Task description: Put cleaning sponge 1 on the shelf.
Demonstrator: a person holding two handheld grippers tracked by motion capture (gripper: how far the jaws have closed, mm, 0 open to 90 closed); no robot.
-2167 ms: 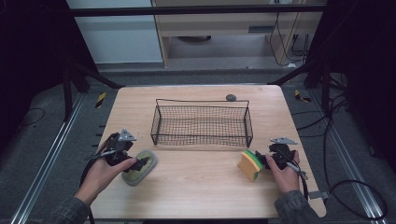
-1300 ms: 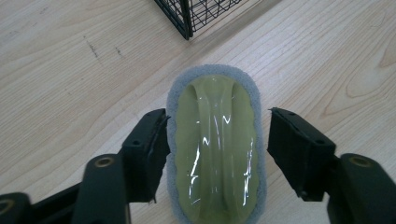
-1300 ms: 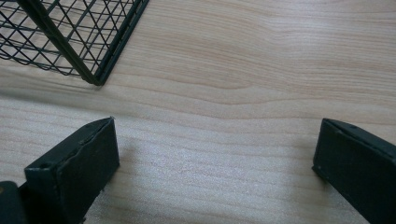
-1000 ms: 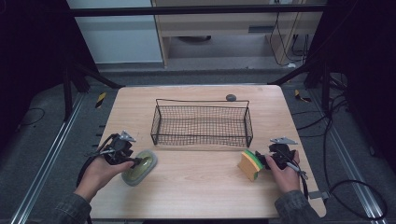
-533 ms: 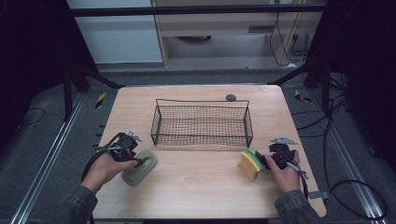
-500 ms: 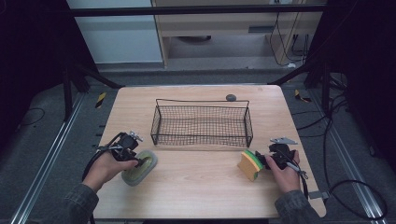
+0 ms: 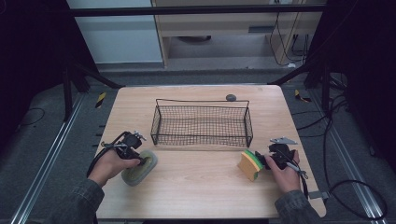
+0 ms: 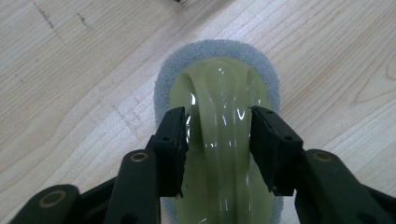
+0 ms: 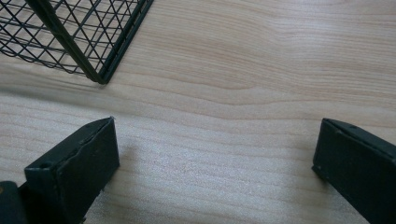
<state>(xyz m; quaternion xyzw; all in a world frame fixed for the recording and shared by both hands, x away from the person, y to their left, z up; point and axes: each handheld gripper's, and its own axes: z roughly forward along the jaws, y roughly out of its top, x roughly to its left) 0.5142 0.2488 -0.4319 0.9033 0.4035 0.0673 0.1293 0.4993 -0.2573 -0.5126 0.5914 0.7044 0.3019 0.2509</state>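
A scrubber with a grey sponge base [image 8: 164, 88] and a pale green see-through handle [image 8: 219, 93] lies on the wooden table [image 7: 196, 186] at the front left, also seen from above [image 7: 134, 175]. My left gripper [image 8: 219, 135] [image 7: 139, 161] straddles that handle. Its jaws have just been closing, and both pads [image 8: 175, 135] now touch the handle's sides. A yellow sponge with a green layer [image 7: 250, 164] sits at the front right, right by my right gripper [image 7: 267, 161]. In the right gripper view that gripper [image 9: 215, 130] stands wide open over a pale surface with nothing clamped.
A black wire basket [image 7: 201, 100] stands mid-table, and its corner [image 9: 70, 37] shows close ahead of the right gripper. A small dark round object [image 7: 230, 97] lies behind the basket. Bare wood stretches between the two hands. Cables trail from both grippers over the table edges.
My left hand has shifted right and down onto the scrubber, and its jaws have come in around the handle. The right hand and the yellow sponge have kept still.
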